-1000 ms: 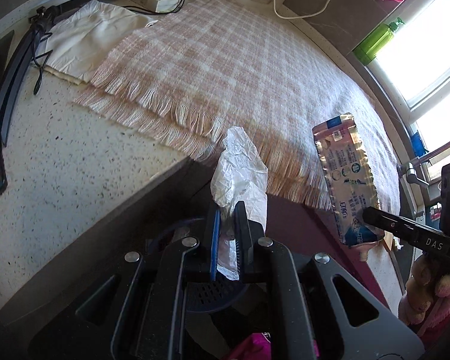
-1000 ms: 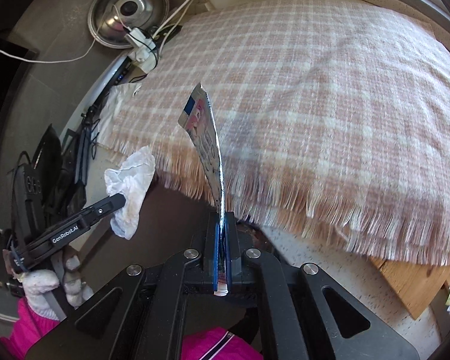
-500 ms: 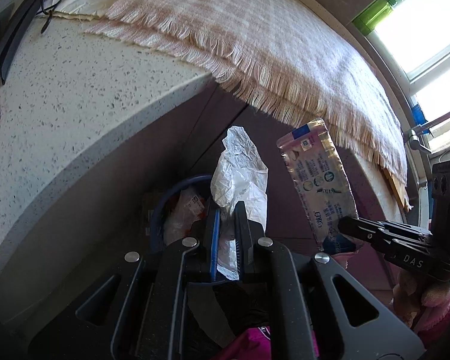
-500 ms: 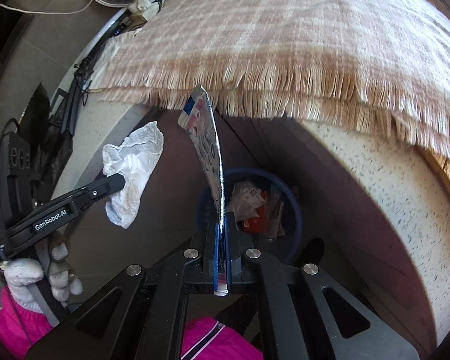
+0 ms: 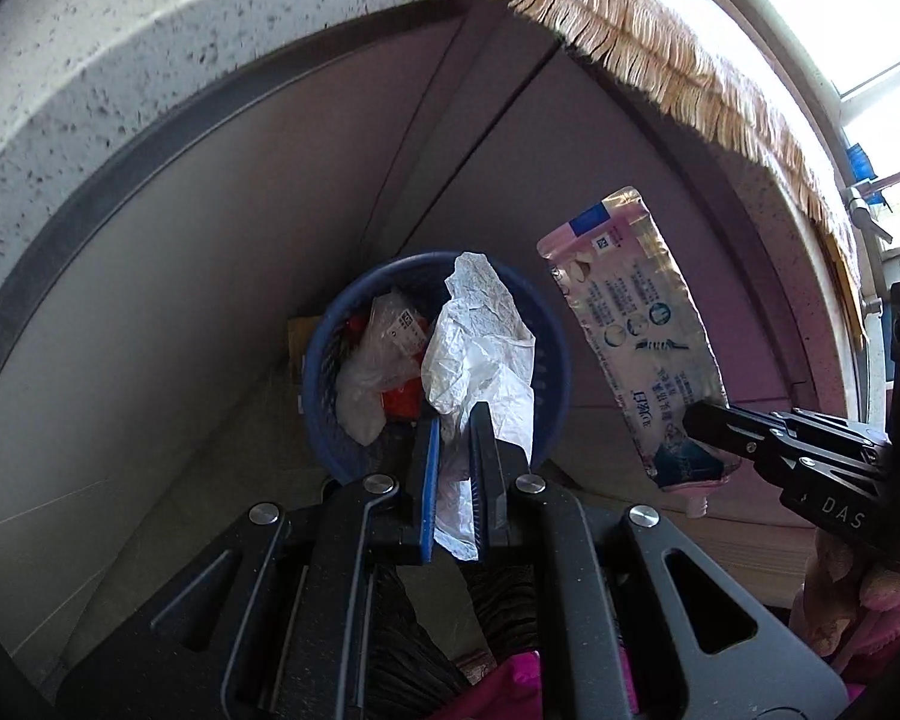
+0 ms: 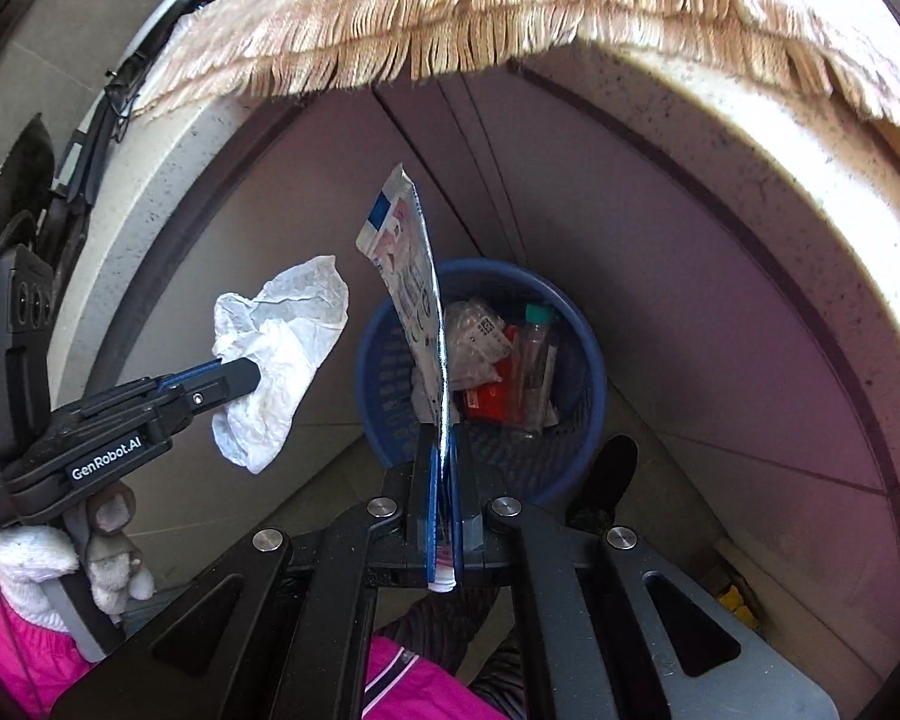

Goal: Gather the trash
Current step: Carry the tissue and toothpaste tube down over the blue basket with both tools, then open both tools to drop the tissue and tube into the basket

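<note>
My left gripper [image 5: 455, 420] is shut on a crumpled white tissue [image 5: 480, 348], which hangs above a round blue waste basket [image 5: 555, 402] on the floor. In the right wrist view the same tissue [image 6: 282, 354] sticks out of the left gripper [image 6: 243, 373], to the left of the basket [image 6: 594, 384]. My right gripper [image 6: 444, 438] is shut on the bottom end of a flat pink and silver pouch [image 6: 414, 300], held upright over the basket's near rim. The left wrist view shows the pouch [image 5: 636, 330] to the right of the basket, pinched by the right gripper [image 5: 699, 417].
The basket holds plastic wrappers [image 6: 480, 336], a red packet [image 6: 489, 402] and a small tube [image 6: 534, 348]. A speckled stone counter edge [image 6: 750, 138] arches overhead with a fringed pink plaid cloth [image 6: 450, 18] hanging over it. Dark cabinet doors [image 5: 510, 150] stand behind the basket. A gloved hand [image 6: 24, 558] holds the left tool.
Both grippers have sunk from counter height to below its edge, still gripping the tissue and the pouch. The blue basket has come into full view beneath them.
</note>
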